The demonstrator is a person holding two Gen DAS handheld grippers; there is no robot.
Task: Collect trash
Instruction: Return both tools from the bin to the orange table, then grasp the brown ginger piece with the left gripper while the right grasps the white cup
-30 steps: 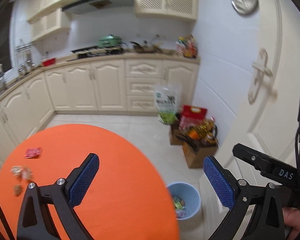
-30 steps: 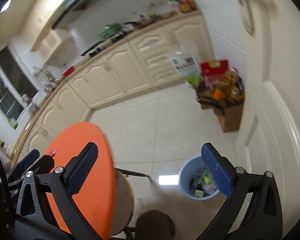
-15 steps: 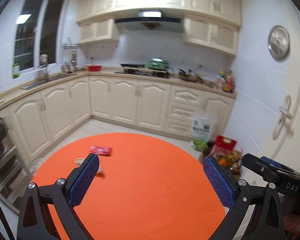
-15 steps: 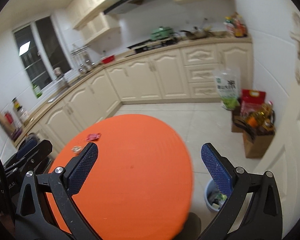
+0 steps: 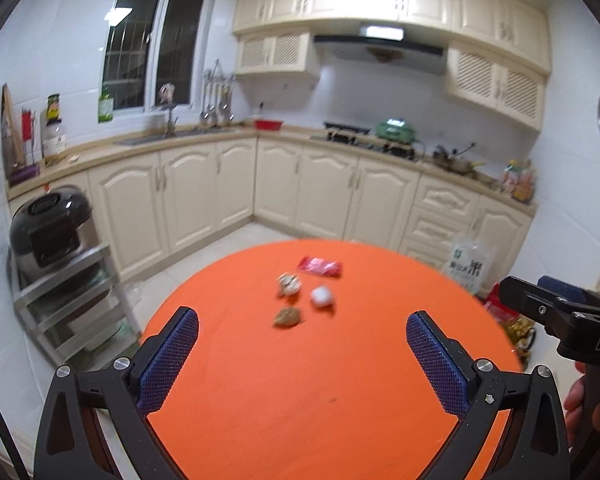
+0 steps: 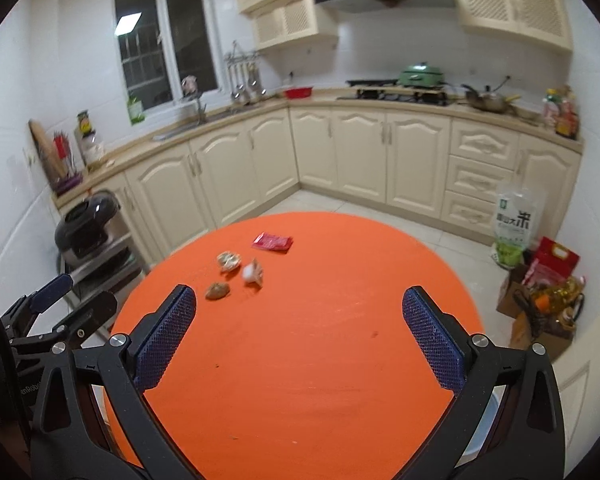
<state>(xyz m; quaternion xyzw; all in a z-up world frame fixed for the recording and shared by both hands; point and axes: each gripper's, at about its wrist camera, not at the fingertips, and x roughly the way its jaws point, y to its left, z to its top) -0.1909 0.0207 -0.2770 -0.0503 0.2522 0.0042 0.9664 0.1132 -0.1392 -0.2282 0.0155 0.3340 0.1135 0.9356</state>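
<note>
Trash lies on the far part of a round orange table (image 5: 320, 380) (image 6: 320, 340): a red wrapper (image 5: 319, 267) (image 6: 272, 242), a white crumpled ball (image 5: 322, 296) (image 6: 251, 272), a pale crumpled scrap (image 5: 288, 283) (image 6: 228, 260) and a brown scrap (image 5: 287, 317) (image 6: 217, 290). My left gripper (image 5: 302, 360) hangs open over the table's near half, short of the trash. Open too, my right gripper (image 6: 298, 338) sits over the near half, right of the scraps. Neither holds anything. Each gripper shows at the other view's edge.
Cream cabinets and a counter run along the back and left walls. A steel rack with a black cooker (image 5: 48, 228) stands left of the table. A rice bag (image 6: 516, 224) and open boxes of groceries (image 6: 544, 300) sit on the floor at right.
Both views have swung left from the blue bin on the floor and the door to face the table. The trash pieces now sit ahead of the fingers. Both grippers stay open.
</note>
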